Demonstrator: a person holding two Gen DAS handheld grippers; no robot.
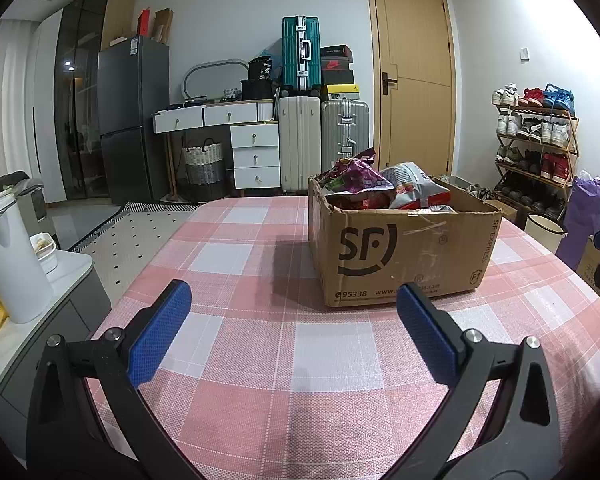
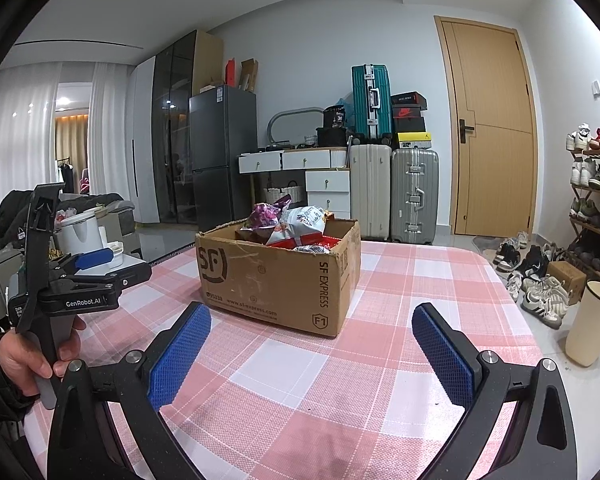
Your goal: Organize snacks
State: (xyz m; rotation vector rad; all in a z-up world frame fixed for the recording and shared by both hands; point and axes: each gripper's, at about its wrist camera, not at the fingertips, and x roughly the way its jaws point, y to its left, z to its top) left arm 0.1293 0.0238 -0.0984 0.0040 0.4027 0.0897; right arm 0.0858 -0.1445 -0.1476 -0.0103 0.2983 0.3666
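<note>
several snack bags (image 1: 364, 182) sit piled in a cardboard box (image 1: 400, 248) marked "sf", which rests on the pink-checked tabletop (image 1: 236, 344). the box lies ahead and a little right of the left tongs (image 1: 294, 322), and ahead, slightly left, of the right tongs (image 2: 312, 342). both tongs are spread wide above the cloth with nothing between their blue pads (image 2: 180, 360). a hand (image 2: 24, 356) grips the left tool's handle. beyond stand suitcases (image 1: 300, 148), a door (image 1: 414, 72) and a shoe rack (image 1: 536, 148).
</note>
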